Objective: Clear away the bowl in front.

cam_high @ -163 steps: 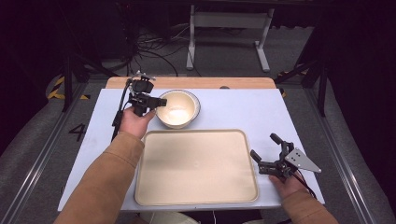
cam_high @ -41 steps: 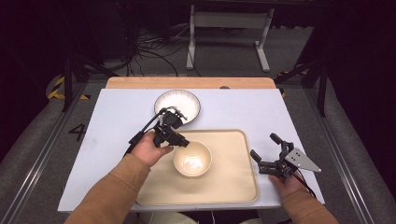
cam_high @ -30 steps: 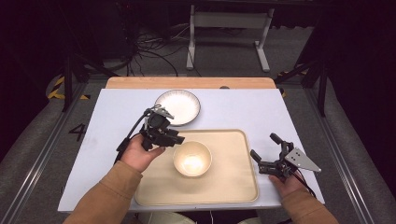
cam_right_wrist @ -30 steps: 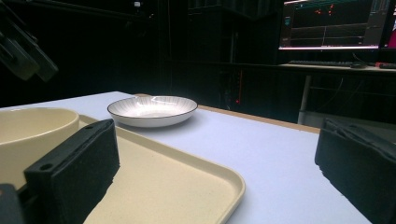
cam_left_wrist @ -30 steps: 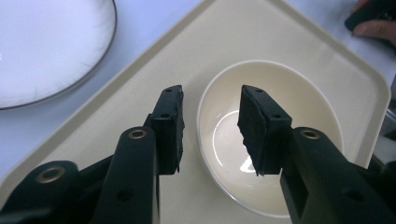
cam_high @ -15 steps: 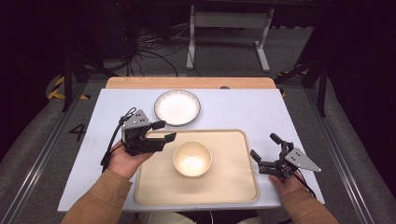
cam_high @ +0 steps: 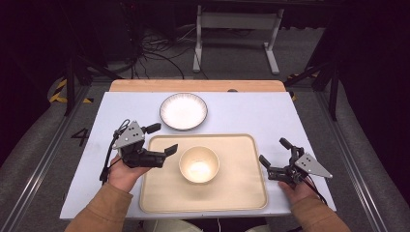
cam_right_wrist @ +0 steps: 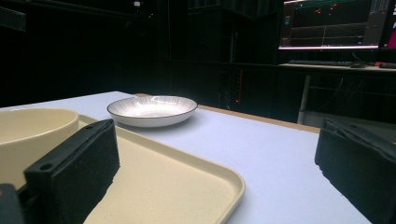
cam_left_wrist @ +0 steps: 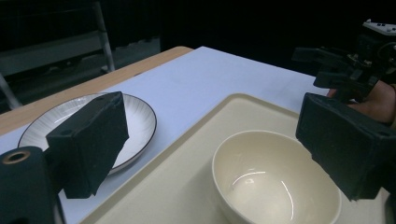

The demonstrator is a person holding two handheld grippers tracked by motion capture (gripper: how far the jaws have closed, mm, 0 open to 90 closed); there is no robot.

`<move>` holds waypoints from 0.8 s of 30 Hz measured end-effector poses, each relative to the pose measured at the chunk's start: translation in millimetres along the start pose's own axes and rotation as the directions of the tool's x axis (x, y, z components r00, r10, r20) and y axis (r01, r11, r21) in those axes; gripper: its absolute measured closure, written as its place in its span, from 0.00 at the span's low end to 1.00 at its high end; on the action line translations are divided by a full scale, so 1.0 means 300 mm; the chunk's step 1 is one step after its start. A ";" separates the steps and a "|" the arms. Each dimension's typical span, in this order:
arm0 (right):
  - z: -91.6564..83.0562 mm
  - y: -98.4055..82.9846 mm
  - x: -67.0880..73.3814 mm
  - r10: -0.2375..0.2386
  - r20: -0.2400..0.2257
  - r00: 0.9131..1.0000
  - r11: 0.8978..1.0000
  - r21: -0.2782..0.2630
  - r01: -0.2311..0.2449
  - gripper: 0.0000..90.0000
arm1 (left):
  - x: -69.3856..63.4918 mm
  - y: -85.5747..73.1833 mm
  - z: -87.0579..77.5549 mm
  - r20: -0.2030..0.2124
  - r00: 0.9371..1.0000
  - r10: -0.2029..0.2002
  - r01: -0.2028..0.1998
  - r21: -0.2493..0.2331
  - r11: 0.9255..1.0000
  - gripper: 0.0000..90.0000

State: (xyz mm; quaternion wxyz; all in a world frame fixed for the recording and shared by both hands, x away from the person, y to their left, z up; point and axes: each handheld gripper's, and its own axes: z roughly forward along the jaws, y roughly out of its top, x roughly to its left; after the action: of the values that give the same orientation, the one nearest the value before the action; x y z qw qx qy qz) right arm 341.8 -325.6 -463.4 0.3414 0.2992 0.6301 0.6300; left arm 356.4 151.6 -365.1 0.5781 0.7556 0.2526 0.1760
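Left gripper [cam_high: 160, 139]: jaws just opened, now apart and empty, drawn back off the bowl [cam_high: 199, 164] to the tray's [cam_high: 251, 193] left edge. Bowl released, upright at tray centre. Plate [cam_high: 183, 111] remaining behind on the table [cam_high: 251, 111], likely next. Right gripper [cam_high: 274, 153]: jaws apart, empty, idle beside tray's right edge.

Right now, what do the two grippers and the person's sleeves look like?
Both the left gripper and the right gripper are black, with blocky dark jaw pads and a grey three-cornered plate on top. A black cable trails from each. The sleeves are tan-orange.
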 end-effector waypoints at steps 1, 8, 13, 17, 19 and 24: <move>0.000 0.000 0.000 0.000 0.000 1.000 1.000 0.000 0.000 0.00 | -0.008 -0.003 -0.001 -0.014 1.000 0.018 -0.018 -0.007 1.000 0.10; 0.000 0.000 0.000 -0.001 0.000 1.000 1.000 0.000 0.001 0.00 | -0.009 -0.027 -0.025 0.030 0.999 -0.015 0.018 -0.089 0.996 0.03; 0.000 0.000 0.000 -0.001 0.000 1.000 1.000 -0.001 0.001 0.00 | 0.005 -0.055 -0.058 0.038 0.998 -0.042 0.048 -0.181 0.982 0.03; 0.000 0.000 0.000 -0.001 0.000 1.000 1.000 -0.001 0.001 0.00 | 0.009 -0.076 -0.082 0.033 0.999 -0.032 0.038 -0.204 0.978 0.03; 0.000 0.000 0.000 -0.001 0.000 1.000 1.000 0.000 0.001 0.00 | 0.010 -0.085 -0.091 0.032 0.999 -0.034 0.040 -0.208 0.977 0.03; 0.000 0.000 0.000 -0.002 0.000 1.000 1.000 0.000 0.002 0.00 | 0.018 -0.100 -0.113 0.018 0.999 -0.030 0.033 -0.211 0.977 0.03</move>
State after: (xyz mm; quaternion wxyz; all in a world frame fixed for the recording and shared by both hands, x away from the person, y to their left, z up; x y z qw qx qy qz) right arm 341.7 -325.6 -463.4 0.3422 0.2983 0.6304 0.6297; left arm 336.4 187.5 -385.0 0.6597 0.6870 0.2403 0.1872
